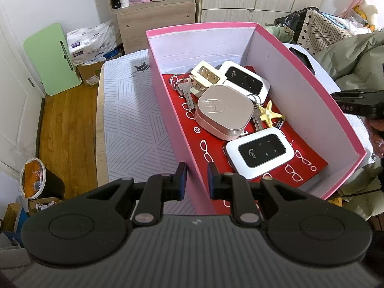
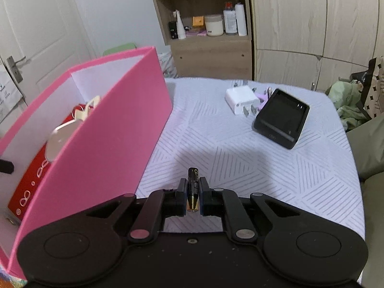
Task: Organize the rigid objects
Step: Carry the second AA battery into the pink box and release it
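Between the closed fingers of the right gripper [image 2: 192, 193], a black-and-gold battery [image 2: 193, 189] sits clamped with its long axis running forward along the fingers, dark end poking out ahead. To that gripper's left stands the tall wall of the pink box [image 2: 100, 129], so the likely drop means lifting over the rim and swinging left. The right hand is plainly the nearer one for that carry.

Left gripper [image 1: 196, 180] hangs with fingers parted and nothing between them, astride the box's near wall. Inside lie two white pocket routers [image 1: 260, 154], a rounded beige case [image 1: 224, 110], keys [image 1: 186, 91] and a gold starfish [image 1: 270, 115].

Still out on the striped cloth, well apart from the box, are a white plug adapter [image 2: 241, 100] and a black charging cradle [image 2: 283, 117]. A purple item behind them is mostly hidden. The right wrist view sees little of the box floor.
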`<state>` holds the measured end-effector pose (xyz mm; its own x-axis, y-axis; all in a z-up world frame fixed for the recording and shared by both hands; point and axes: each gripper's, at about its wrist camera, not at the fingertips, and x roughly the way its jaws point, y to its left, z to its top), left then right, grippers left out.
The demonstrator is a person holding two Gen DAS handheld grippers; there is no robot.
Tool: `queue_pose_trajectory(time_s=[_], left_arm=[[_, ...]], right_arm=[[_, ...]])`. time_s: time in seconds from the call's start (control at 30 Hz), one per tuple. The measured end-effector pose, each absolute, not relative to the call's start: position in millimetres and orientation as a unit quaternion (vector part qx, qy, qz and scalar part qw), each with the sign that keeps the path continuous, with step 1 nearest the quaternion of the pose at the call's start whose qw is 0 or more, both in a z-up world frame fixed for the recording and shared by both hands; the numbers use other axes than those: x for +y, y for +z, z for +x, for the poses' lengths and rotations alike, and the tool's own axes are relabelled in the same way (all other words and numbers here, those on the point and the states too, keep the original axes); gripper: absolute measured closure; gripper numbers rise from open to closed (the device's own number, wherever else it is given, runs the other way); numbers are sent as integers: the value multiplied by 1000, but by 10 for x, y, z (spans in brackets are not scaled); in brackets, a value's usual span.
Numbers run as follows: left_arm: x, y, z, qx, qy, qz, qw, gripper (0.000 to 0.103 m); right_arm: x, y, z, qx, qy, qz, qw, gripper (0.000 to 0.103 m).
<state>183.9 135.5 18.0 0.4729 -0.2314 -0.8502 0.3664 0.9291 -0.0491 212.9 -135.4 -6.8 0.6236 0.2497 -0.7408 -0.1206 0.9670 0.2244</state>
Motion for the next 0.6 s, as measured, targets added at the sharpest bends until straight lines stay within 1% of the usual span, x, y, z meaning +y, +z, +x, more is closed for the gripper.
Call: queue_pose_trajectory(time_s=[0.13,0.33,0.47,0.6], left_arm=[[1355,181,1838,482,-176,70,855,87],[1355,182,1835,481,-178,69,856,87],[1365,178,1835,480,-179,68,856,87],[1366,178,1836,479,-180,69,856,87]], right_arm=[[-1366,94,2088,404,107,85,905,91],[-1258,507,1950,358,138,81,920,91],[-1116,758,1886,330,186,88,921,91],[-916,921,1914,319,248,96,910,91]])
